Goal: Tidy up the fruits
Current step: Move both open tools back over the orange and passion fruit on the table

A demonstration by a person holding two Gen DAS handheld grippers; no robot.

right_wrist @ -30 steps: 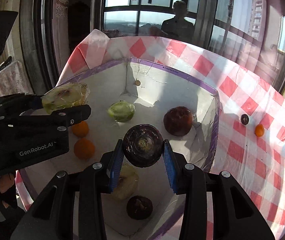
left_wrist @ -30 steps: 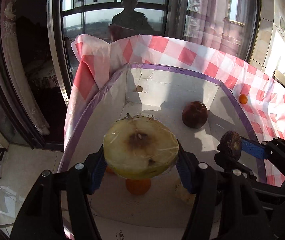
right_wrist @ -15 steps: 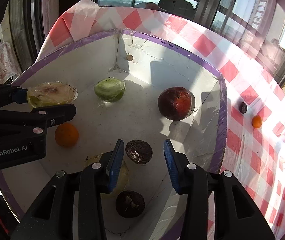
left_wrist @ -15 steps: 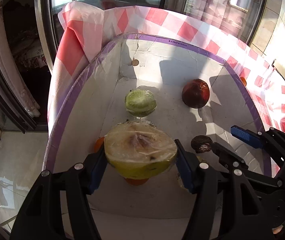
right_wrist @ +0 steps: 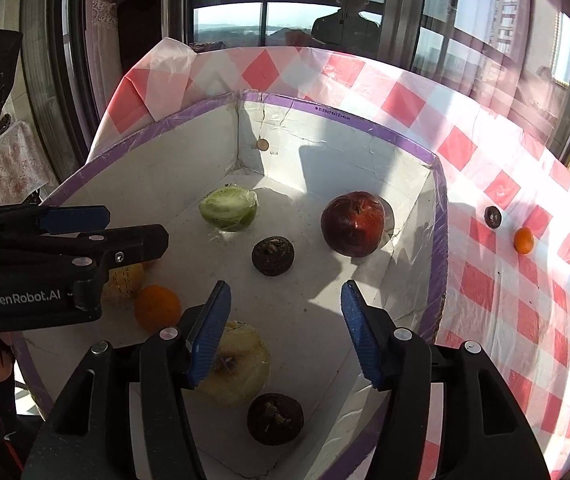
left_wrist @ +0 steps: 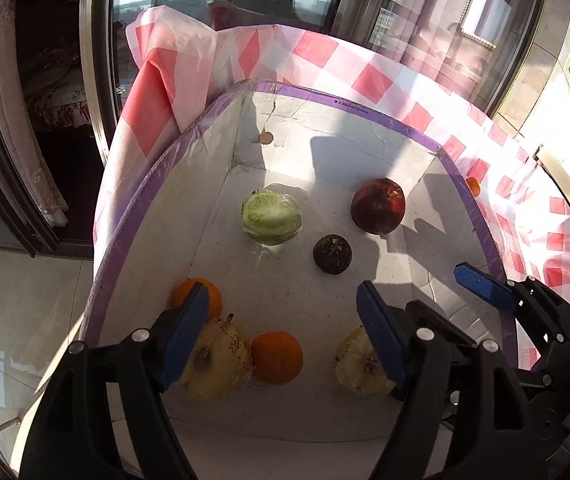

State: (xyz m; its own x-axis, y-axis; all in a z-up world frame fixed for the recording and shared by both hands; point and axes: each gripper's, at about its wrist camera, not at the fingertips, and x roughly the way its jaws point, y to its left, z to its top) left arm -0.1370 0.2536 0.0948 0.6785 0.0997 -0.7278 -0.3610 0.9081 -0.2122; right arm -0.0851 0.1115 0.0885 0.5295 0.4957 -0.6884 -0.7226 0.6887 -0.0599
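A white box with a purple rim [left_wrist: 385, 110] [right_wrist: 365, 120] holds several fruits. The wrapped apple half [left_wrist: 217, 364] I carried lies at the box's near left, beside two oranges [left_wrist: 277, 356] [left_wrist: 199, 296]. A dark round fruit [left_wrist: 331, 254] [right_wrist: 273, 256] lies mid-box near a green half [left_wrist: 271, 218] [right_wrist: 228, 208] and a red apple [left_wrist: 377, 205] [right_wrist: 353, 222]. Another apple half [right_wrist: 237, 364] and a second dark fruit [right_wrist: 275, 418] lie near the front. My left gripper [left_wrist: 283, 328] and right gripper [right_wrist: 285, 324] are both open and empty above the box.
The box sits on a red-and-white checked cloth [right_wrist: 505, 280]. A small orange [right_wrist: 523, 240] and a small dark fruit [right_wrist: 493, 217] lie on the cloth to the right of the box. Windows stand behind.
My left gripper opened and the wrapped apple half dropped into the box's near left. My right gripper, open since half a second ago, drew back from the dark fruit it released.
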